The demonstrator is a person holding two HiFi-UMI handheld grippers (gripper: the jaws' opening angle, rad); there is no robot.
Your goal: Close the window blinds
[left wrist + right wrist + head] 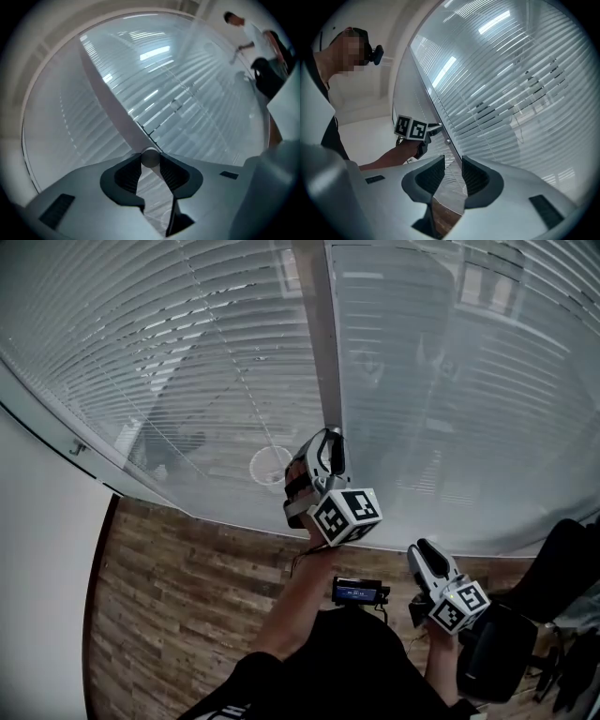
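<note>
Window wall (187, 352) fills my view from 9 round to 3: two big panes split by a pale vertical mullion (317, 334) at 12. Blinds (450, 381) cover both panes, slats horizontal. Bright strip-light bars (154, 54) show on the glass up top. Plain white wall (42, 568) at 8, butting the window frame. Brown wood-plank floor (178, 596) at 7, mixed tones. Dark bulky shape (562, 559) at 4, and I can't tell what it is.
</note>
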